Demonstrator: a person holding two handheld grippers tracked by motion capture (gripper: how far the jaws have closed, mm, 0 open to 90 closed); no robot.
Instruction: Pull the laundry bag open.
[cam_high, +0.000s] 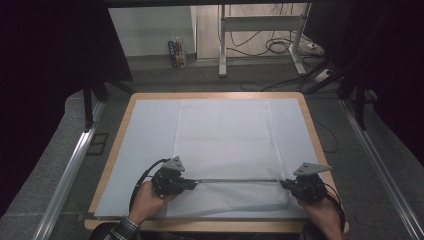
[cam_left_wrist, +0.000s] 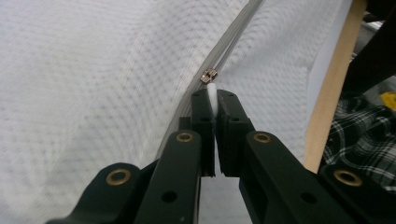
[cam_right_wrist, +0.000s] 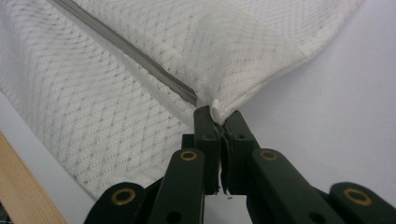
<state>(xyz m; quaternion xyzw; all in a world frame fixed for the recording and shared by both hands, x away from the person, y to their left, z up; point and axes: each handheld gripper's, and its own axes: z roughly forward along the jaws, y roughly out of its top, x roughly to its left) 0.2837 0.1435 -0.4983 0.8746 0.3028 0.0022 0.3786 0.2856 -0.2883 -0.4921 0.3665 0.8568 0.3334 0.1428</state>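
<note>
White mesh pillowcase lies flat on the pale sheet covering the table, its zipper edge stretched taut between the two grippers. Fabric looks light, soft and limp; it likely sags wherever unsupported, so the seamed corners by the zipper seem the firmest places to hold. Left gripper is clamped on the cloth just behind the zipper pull; right gripper pinches the opposite corner at the zipper's end. No readable labels or writing anywhere on it.
</note>
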